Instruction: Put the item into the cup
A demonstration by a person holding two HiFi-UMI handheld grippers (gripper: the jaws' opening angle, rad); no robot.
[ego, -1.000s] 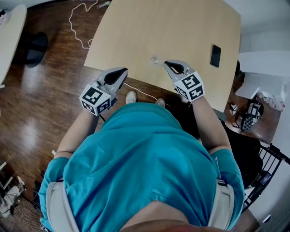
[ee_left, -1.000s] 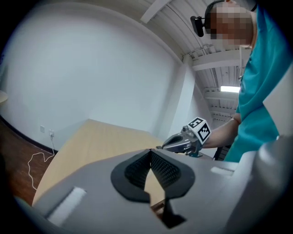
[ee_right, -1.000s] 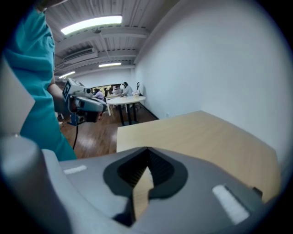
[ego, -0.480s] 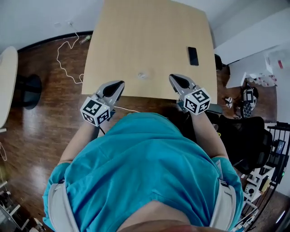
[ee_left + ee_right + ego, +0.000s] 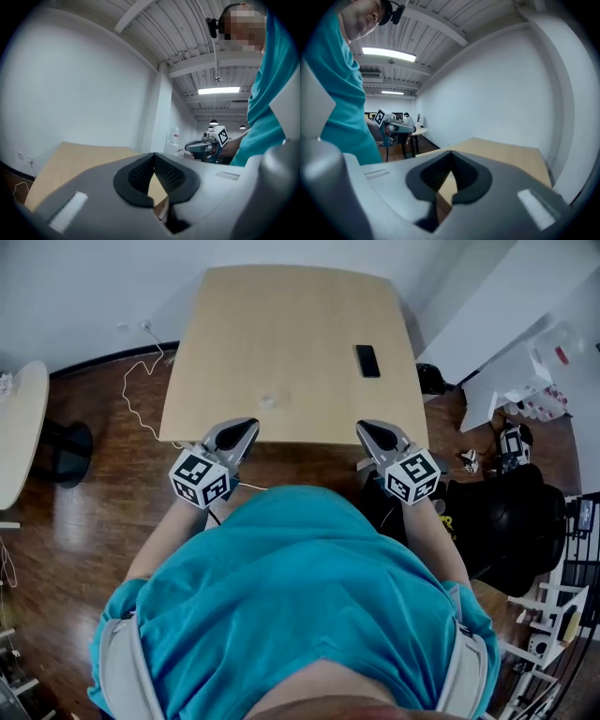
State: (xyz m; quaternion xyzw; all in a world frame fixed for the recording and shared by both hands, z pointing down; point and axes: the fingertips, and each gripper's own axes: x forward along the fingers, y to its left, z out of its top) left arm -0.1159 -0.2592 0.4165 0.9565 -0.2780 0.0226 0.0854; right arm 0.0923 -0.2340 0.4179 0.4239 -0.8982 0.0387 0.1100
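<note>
Both pressed together, empty: left gripper (image 5: 246, 426) & right gripper (image 5: 367, 428) level by table (image 5: 281, 324) edge.

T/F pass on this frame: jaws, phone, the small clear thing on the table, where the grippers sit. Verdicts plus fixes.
1. The left gripper and right gripper both have their jaws shut with nothing between them. True.
2. The black phone lies on the left half of the table. False: it lies on the right half.
3. The small clear object is held in the left gripper. False: it sits alone on the table, apart from both grippers.
4. In the head view both grippers show at the table's near edge. True.
</note>
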